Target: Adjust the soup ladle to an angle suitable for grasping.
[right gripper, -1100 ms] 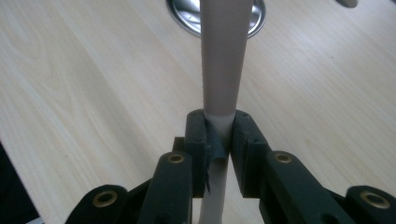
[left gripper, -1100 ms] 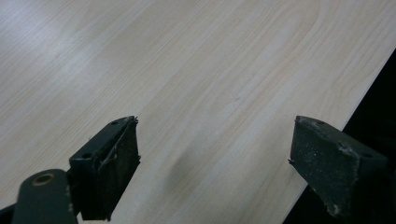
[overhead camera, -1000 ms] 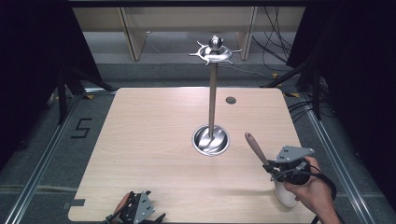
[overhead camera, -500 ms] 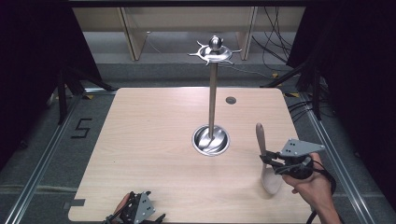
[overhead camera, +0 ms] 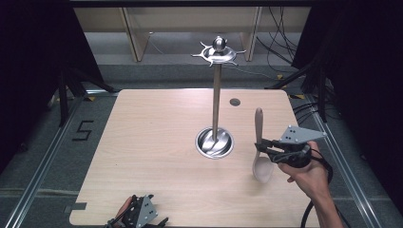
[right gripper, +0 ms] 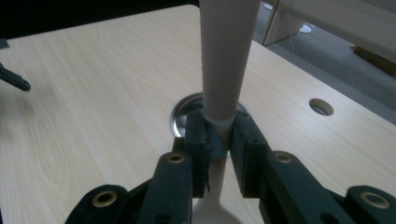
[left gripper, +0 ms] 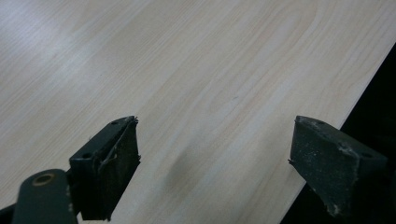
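lab, black curtains [overhead camera: 28, 71], loose cables [overhead camera: 280, 47]

spoon [right gripper: 226, 60]: handle top cut off by upper edge | left tool [overhead camera: 138, 214]: cut by bottom edge

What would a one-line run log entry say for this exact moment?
right claw: shut on spoon, handle up | left claw: open, empty | metal stand: upright on table

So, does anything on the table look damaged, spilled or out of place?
Nothing stands out. The pale wooden spoon is held upright in the right claw, bowl down, beside the tall metal stand with its round base. The light wooden table shows no spill or damage.
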`<action>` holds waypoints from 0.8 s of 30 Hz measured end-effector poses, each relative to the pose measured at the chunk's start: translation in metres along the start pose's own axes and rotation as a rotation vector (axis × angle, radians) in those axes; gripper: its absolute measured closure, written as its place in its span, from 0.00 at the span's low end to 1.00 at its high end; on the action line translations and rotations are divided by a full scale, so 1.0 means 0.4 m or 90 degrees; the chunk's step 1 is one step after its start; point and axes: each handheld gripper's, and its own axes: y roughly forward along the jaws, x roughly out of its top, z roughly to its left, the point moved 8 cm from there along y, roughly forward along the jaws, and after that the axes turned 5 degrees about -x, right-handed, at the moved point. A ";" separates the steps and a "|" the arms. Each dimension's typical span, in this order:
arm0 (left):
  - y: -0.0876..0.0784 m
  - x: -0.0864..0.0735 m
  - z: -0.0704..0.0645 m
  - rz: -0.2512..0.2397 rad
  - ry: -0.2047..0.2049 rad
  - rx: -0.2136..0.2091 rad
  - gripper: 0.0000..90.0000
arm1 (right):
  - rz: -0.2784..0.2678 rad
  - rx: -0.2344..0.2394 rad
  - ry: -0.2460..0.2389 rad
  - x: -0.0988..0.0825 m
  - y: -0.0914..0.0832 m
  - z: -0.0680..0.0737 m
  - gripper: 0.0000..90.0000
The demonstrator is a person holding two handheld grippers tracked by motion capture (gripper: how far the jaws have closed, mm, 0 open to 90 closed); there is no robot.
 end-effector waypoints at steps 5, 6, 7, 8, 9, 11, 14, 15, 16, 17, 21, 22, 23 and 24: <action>-0.001 0.001 0.000 -0.002 0.000 0.000 0.16 | 0.003 0.003 0.000 0.044 0.017 -0.008 0.87; -0.002 0.001 0.000 -0.001 0.001 0.002 0.16 | -0.006 0.003 0.007 0.055 0.020 -0.009 0.87; -0.002 0.001 0.000 -0.003 0.000 0.001 0.16 | -0.008 0.010 0.001 0.064 0.021 -0.012 0.87; -0.003 0.002 -0.001 -0.005 0.000 -0.003 0.16 | -0.014 0.005 0.003 0.074 0.023 -0.015 0.87; -0.003 0.002 -0.001 -0.005 0.000 -0.003 0.16 | -0.017 0.004 0.012 0.082 0.024 -0.016 0.87; -0.001 0.001 0.000 -0.001 0.000 0.003 0.16 | -0.027 -0.006 0.004 0.101 0.030 -0.023 0.87; 0.000 0.001 -0.004 -0.002 0.000 -0.006 0.16 | -0.027 -0.003 -0.010 0.126 0.032 -0.030 0.87; 0.000 0.001 -0.004 -0.002 0.000 -0.007 0.16 | -0.023 -0.003 0.003 0.132 0.031 -0.028 0.87; 0.000 0.001 -0.004 -0.002 0.000 -0.007 0.16 | -0.023 -0.003 0.003 0.132 0.031 -0.028 0.87; 0.000 0.001 -0.004 -0.002 -0.001 -0.007 0.16 | -0.034 -0.008 -0.017 0.153 0.037 -0.035 0.87; -0.002 0.002 -0.002 -0.004 0.001 -0.004 0.16 | -0.037 -0.013 -0.006 0.181 0.045 -0.041 0.87; -0.002 0.002 -0.002 -0.004 0.001 -0.004 0.16 | -0.037 -0.013 -0.006 0.181 0.045 -0.041 0.87; -0.002 0.002 -0.002 -0.004 0.001 -0.003 0.16 | -0.035 -0.012 0.001 0.193 0.051 -0.044 0.87; -0.002 0.002 -0.003 -0.003 0.002 -0.006 0.16 | -0.026 -0.013 -0.002 0.195 0.051 -0.047 0.87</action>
